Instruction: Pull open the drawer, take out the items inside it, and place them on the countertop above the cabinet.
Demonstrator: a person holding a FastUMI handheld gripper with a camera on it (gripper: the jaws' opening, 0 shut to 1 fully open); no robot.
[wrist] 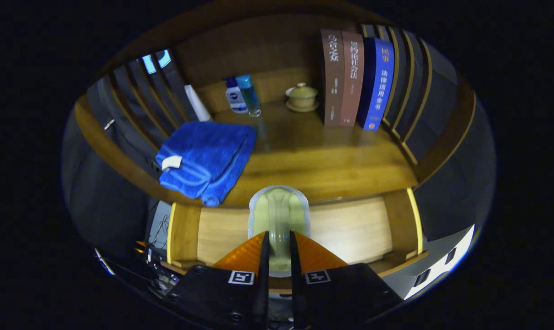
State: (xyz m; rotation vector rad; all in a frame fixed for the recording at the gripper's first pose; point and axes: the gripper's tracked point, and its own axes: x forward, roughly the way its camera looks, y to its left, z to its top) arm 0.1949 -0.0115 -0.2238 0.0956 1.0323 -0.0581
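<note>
plainly, the gripper [279, 250] had its fingers drawn close together, pinching a pale green sponge-like pad with a whitish rim [279, 215], which stood up between them above the open light wooden drawer [350, 227]. whether the drawer held anything more was hard to tell. beyond the fingers lay the brown wooden countertop [323, 160], with a folded blue towel [203, 160] at its left edge. further back stood two small bottles [242, 94], a lidded ceramic cup [301, 97] and three upright books [352, 78].
</note>
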